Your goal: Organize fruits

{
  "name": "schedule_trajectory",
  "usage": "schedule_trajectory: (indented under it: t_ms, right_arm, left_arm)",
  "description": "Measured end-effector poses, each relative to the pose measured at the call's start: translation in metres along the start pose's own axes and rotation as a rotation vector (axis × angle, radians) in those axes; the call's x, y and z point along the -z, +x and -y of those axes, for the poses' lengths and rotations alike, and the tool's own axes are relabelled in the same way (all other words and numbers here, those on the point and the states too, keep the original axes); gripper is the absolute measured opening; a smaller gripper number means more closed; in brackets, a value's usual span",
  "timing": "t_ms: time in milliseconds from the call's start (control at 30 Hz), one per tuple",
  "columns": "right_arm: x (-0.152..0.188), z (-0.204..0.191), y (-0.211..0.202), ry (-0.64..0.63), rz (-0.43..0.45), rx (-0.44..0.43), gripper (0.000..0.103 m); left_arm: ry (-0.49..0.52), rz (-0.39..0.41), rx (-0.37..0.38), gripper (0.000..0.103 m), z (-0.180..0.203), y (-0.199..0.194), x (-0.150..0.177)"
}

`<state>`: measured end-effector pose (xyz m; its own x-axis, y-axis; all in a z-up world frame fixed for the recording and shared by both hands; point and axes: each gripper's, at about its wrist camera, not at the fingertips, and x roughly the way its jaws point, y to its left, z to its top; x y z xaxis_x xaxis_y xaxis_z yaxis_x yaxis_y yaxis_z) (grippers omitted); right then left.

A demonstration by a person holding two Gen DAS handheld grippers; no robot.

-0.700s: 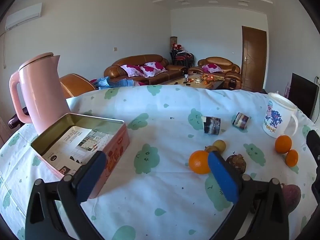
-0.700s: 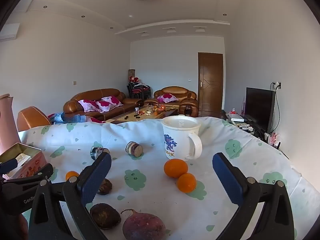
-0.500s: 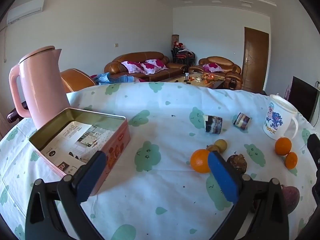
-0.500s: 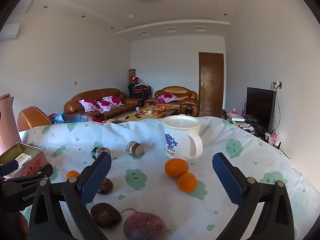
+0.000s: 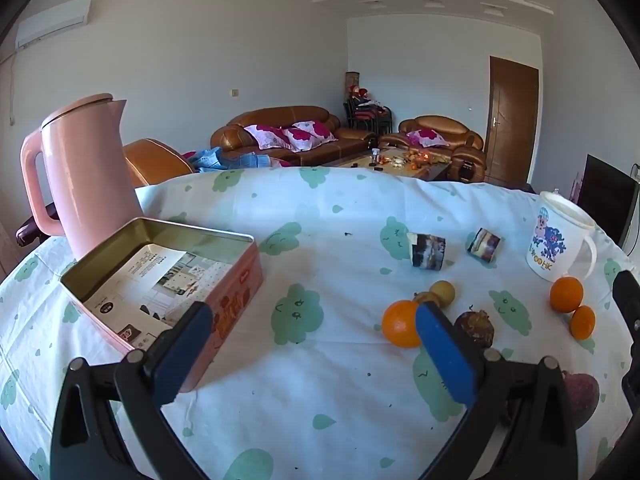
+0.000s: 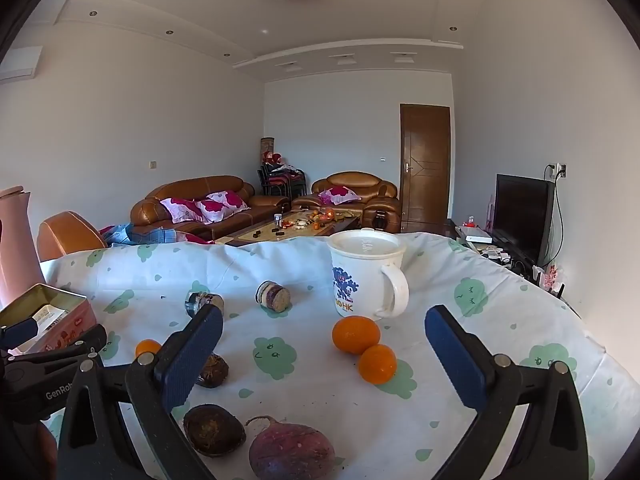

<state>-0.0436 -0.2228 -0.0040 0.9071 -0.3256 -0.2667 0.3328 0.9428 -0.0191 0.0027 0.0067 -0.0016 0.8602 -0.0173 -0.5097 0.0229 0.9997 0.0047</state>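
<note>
Fruit lies scattered on a cloud-print tablecloth. In the left wrist view an orange (image 5: 400, 323), a small yellowish fruit (image 5: 442, 293) and a dark wrinkled fruit (image 5: 476, 327) sit just behind the right finger of my left gripper (image 5: 312, 356), which is open and holds nothing. Two more oranges (image 5: 566, 294) lie near a white mug (image 5: 554, 242). An open pink tin (image 5: 160, 276) stands at the left. My right gripper (image 6: 320, 356) is open and empty above two oranges (image 6: 355, 334), a dark fruit (image 6: 214, 430) and a purple round root (image 6: 291, 452).
A tall pink kettle (image 5: 84, 172) stands behind the tin. Two small patterned rolls (image 5: 427, 250) lie mid-table. The mug (image 6: 366, 278) has a lid on. Beyond the table's far edge are brown sofas, a coffee table, a door and a TV.
The left wrist view has shifted slightly; the tin and kettle sit a little further right and lower in frame. The right gripper has barely moved. Both stay open.
</note>
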Motion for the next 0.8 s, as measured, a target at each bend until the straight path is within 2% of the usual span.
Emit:
schedule_trajectory:
  t_ms: [800]
  right_arm:
    - [-0.0009,0.0012,-0.0003,0.003,-0.003,-0.002,0.102]
  left_arm:
    - [0.01,0.019,0.008,0.103,0.0018,-0.0031,-0.0009]
